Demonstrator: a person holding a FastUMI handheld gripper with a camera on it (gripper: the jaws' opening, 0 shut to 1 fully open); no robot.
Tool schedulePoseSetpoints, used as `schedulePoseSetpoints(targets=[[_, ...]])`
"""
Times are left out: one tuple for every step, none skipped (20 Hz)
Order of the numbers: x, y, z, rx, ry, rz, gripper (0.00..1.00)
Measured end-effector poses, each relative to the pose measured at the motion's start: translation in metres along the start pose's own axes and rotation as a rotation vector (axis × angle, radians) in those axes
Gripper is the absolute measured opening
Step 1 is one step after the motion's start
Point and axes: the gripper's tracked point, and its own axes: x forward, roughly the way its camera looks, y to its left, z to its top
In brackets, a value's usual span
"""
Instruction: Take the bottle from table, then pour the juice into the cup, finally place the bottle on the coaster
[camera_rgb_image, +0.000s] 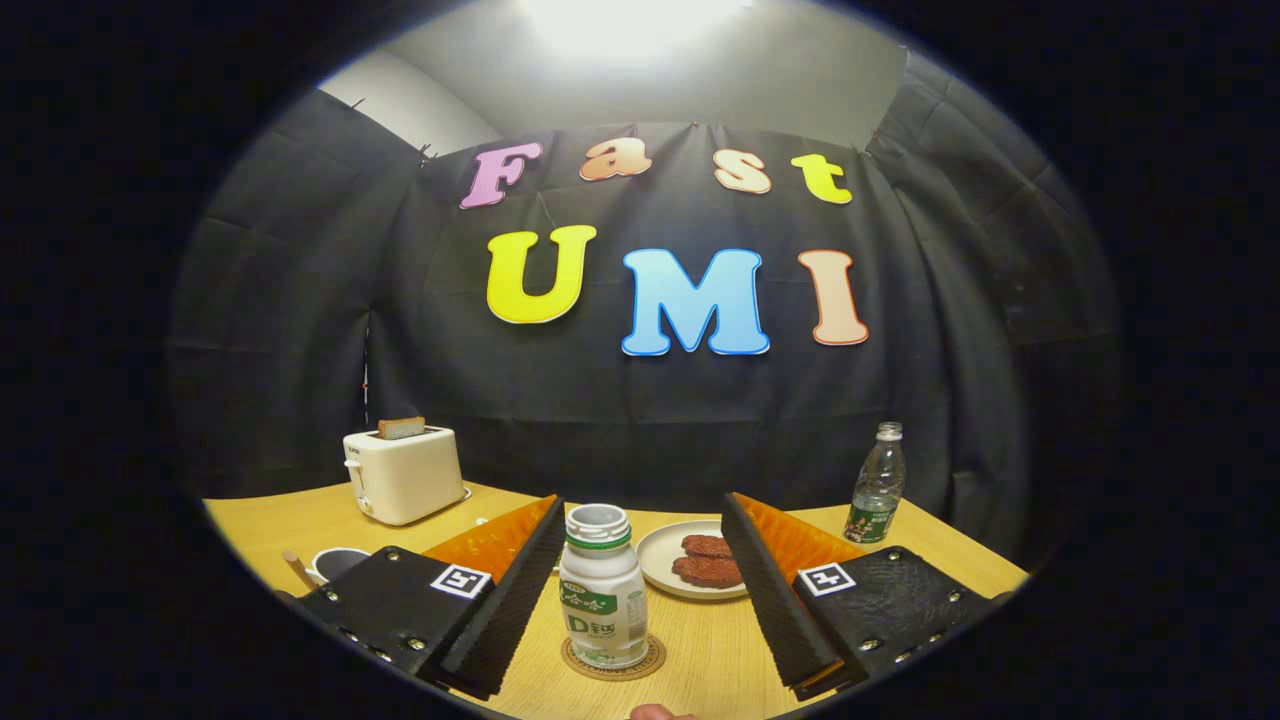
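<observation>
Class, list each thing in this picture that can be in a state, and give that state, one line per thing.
White bottle: upright on the coaster, cap off, standing between the fingers.
Gripper: open, fingers apart, neither touching the white bottle.
Toaster: a slice of toast sticking up from its slot.
Plate: holds two brown patties.
Clear bottle: upright, capped.
Cup: upright; contents cannot be told.

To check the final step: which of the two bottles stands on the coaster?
The white bottle, uncapped, between the open gripper fingers, stands on the coaster. The clear bottle stands on the table beyond.
</observation>
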Motion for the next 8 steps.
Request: schedulePoseSetpoints(targets=[[-0.006, -0.004, 0.007, -0.01, -0.007, -0.005, 0.96], [-0.012, -0.005, 0.011, -0.023, -0.01, -0.014, 0.96], [-0.018, -0.007, 0.016, -0.035, -0.01, -0.018, 0.96], [-0.022, -0.007, 0.019, -0.034, -0.007, -0.017, 0.96], [-0.025, -0.006, 0.021, -0.027, -0.003, -0.013, 0.96], [-0.028, -0.007, 0.024, -0.024, 0.0, -0.012, 0.96], [-0.031, -0.008, 0.026, -0.026, 0.002, -0.015, 0.96], [-0.033, -0.012, 0.029, -0.031, 0.001, -0.019, 0.96]])
